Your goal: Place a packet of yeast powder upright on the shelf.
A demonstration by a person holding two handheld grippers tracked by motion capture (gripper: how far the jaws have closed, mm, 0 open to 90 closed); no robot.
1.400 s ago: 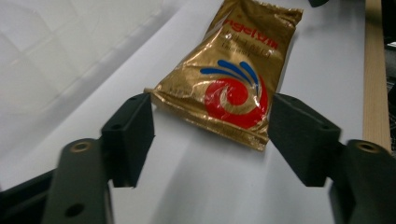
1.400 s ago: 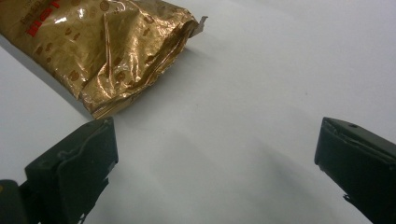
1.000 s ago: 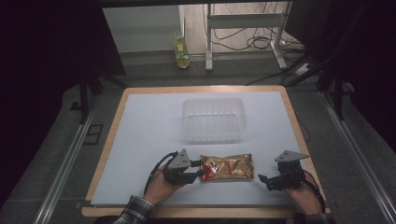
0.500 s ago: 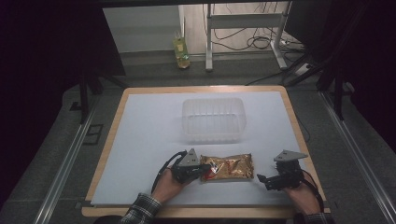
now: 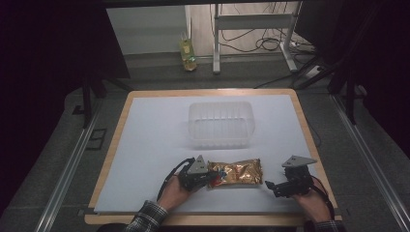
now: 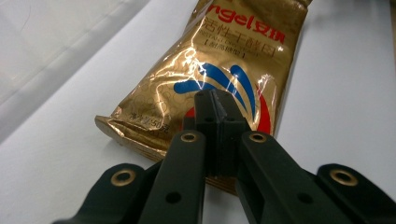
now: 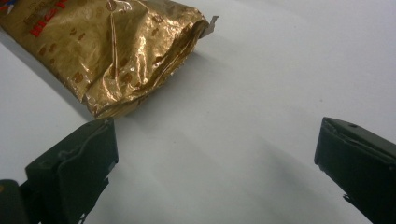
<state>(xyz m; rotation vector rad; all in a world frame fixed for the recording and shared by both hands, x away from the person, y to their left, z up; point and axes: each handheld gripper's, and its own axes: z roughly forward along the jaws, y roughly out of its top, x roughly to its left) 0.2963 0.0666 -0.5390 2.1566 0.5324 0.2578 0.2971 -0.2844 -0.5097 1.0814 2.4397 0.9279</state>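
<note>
**A:** So we had the left claw (image 6: 215, 114) clamped tight on the near end seam of the gold yeast packet (image 6: 219, 70), jaws having just closed onto the foil. The packet lay flat on the white table (image 5: 145, 145), at the front edge, between our two hands. Did the grip look okay to you?

**B:** Looked a bit shallow to us. The jaws only had the crimped edge, so we figured the lift should go slow and level, otherwise the slippery foil would slide out or the bag would swing. The right claw (image 7: 215, 154) was gaping wide with nothing in it, resting just off the packet's other end, so it could have come in to steady that crumpled corner.

**A:** And the clear plastic container (image 5: 221, 123)?

**B:** It sat empty farther back, in the middle of the table, well apart from the packet. We saw nothing between the two, so the path there was open. Only its rim seemed worth minding, since a dangling packet could catch on it. The yellow bottle (image 5: 187, 54) on the floor beyond the table was well out of the way.
</note>
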